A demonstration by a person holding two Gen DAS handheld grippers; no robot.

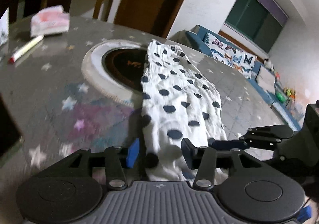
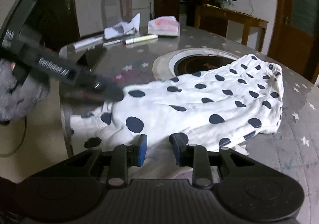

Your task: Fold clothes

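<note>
A white garment with dark blue polka dots [image 1: 179,94] lies stretched across the grey star-patterned table [image 1: 49,88], partly over a round inset cooktop [image 1: 123,64]. My left gripper [image 1: 160,153] is open, its blue pads on either side of the garment's near end. It also shows in the right wrist view [image 2: 111,92], at the cloth's left edge. My right gripper [image 2: 160,150] is open with the near edge of the garment [image 2: 199,102] between its pads. It also shows at the right of the left wrist view [image 1: 229,144].
A pink-and-white packet [image 2: 164,26], a white tube [image 2: 141,39], crumpled paper [image 2: 121,29] and a silver roll [image 2: 87,43] sit at the table's far side. A wooden side table [image 2: 231,18], doors and a blue sofa [image 1: 229,54] stand beyond.
</note>
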